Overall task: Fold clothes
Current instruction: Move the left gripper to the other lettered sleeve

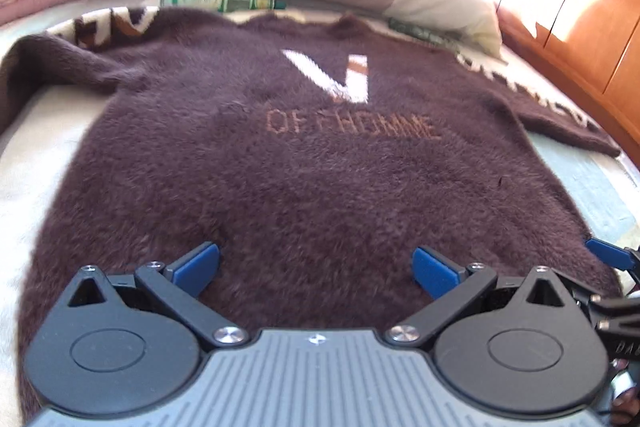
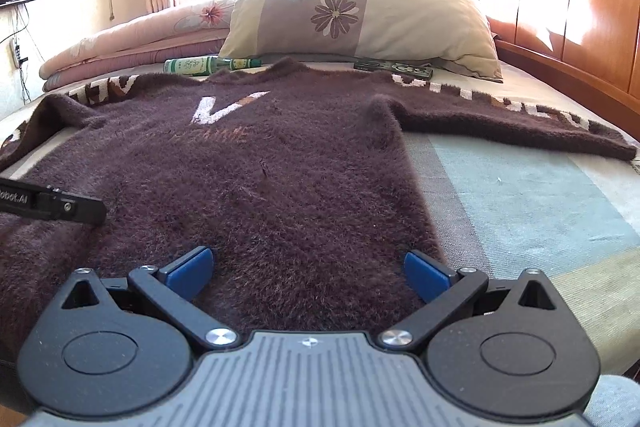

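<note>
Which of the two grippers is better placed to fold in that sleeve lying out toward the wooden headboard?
Probably the right gripper: open at the sweater's headboard-side edge, with that sleeve ahead on its side. The left gripper, also open, sits over the middle.

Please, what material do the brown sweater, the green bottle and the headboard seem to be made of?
The sweater looks like a fuzzy knit, perhaps wool or acrylic: its nap is long and hairy. The green bottle seems to be glass, though plastic is possible; it is translucent and shiny. The headboard looks like varnished wood, with orange glossy panels.
</note>
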A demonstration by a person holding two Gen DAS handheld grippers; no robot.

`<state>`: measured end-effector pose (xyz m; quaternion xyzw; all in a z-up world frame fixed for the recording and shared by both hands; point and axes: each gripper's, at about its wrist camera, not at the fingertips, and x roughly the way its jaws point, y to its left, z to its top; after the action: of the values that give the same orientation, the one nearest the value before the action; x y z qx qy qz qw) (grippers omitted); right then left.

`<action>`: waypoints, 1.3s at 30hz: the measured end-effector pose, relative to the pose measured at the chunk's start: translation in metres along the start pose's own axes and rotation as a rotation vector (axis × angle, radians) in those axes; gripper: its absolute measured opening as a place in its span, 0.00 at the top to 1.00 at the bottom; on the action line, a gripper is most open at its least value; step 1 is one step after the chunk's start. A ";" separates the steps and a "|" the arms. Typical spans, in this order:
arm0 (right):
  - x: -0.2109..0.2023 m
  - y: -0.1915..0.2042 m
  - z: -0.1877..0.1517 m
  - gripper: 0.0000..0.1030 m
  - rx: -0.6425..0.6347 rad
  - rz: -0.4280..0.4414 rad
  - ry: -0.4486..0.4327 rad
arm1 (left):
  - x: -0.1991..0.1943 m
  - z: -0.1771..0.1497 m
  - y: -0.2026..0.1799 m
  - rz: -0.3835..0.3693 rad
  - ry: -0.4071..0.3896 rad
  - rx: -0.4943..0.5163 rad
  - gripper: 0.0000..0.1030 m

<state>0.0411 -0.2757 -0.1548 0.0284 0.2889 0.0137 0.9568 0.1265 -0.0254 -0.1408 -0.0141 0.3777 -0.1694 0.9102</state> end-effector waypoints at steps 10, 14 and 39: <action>0.057 0.048 0.092 0.00 -0.135 0.097 -0.076 | -0.025 0.054 0.037 0.057 -0.107 -0.072 0.01; 0.107 0.041 0.087 0.00 0.022 0.222 0.057 | -0.005 0.070 0.048 0.038 -0.100 -0.134 0.01; 0.115 0.048 0.073 0.00 -0.101 0.220 0.109 | 0.050 0.092 0.222 0.212 -0.127 -0.435 0.01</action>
<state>0.1770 -0.2264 -0.1545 0.0110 0.3347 0.1347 0.9326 0.2894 0.1579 -0.1429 -0.1809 0.3467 0.0136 0.9203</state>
